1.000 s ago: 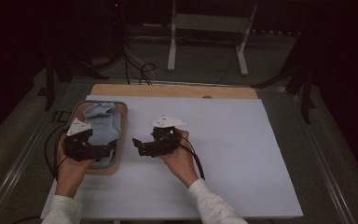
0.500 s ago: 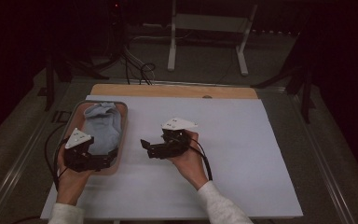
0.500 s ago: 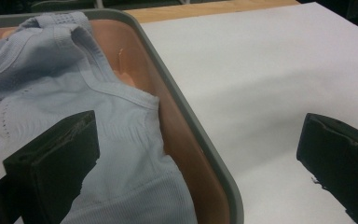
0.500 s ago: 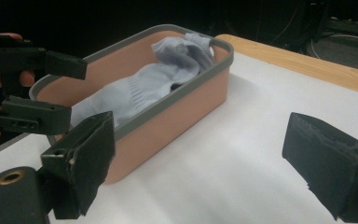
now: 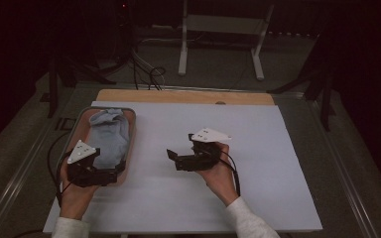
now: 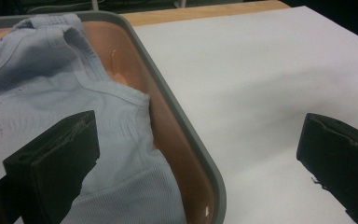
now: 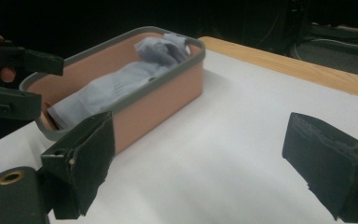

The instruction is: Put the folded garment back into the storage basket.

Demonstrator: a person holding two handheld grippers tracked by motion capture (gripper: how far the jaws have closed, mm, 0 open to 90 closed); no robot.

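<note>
A salmon tray with a grey rim (image 5: 133,124) sits at the table's left and holds a light blue sock (image 5: 106,136). My left gripper (image 5: 115,174) hovers at the tray's near end, open and holding nothing. In the left gripper view one jaw hangs over the sock (image 6: 51,93) and the other over the white table, straddling the tray rim (image 6: 182,126). My right gripper (image 5: 174,159) is open and empty above the table's middle, pointing left at the tray (image 7: 163,98) and the sock (image 7: 121,81). The left gripper (image 7: 37,84) also appears at the left edge of the right gripper view.
A white sheet (image 5: 278,168) covers the table, with a strip of bare wood (image 5: 178,96) along the far edge. Beyond the table are a white metal stand (image 5: 218,29) and cables (image 5: 149,69) on the dark floor.
The left gripper has drawn back toward the person, from over the tray's middle to its near end. The right gripper has shifted a little right and toward the person. Both stay open.
</note>
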